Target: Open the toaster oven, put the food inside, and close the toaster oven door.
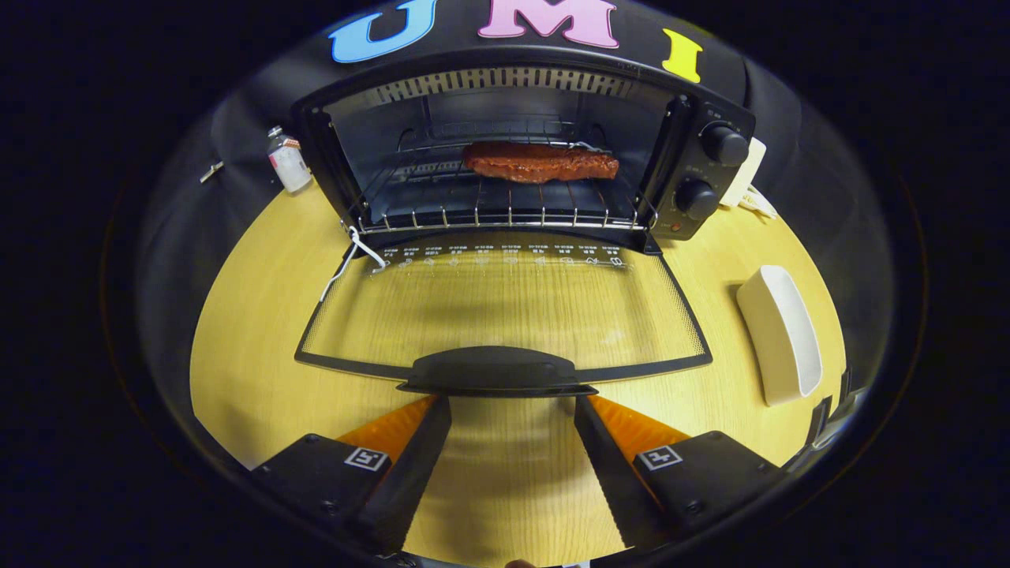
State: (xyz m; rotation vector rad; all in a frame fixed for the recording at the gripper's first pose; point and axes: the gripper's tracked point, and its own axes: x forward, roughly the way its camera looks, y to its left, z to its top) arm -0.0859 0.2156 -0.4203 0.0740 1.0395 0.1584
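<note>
Two tool (513, 406) fingers apart, empty, below door handle (497, 369).

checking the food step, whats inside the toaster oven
A reddish slab of meat lies on the wire rack inside the toaster oven; under the rack is too dark to tell.

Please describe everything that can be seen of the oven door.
The oven door is folded fully down, lying flat over the wooden table. It is clear glass in a thin black frame, with white printed marks near the hinge. Its black handle lies just ahead of the open gripper, whose fingers hold nothing.
</note>
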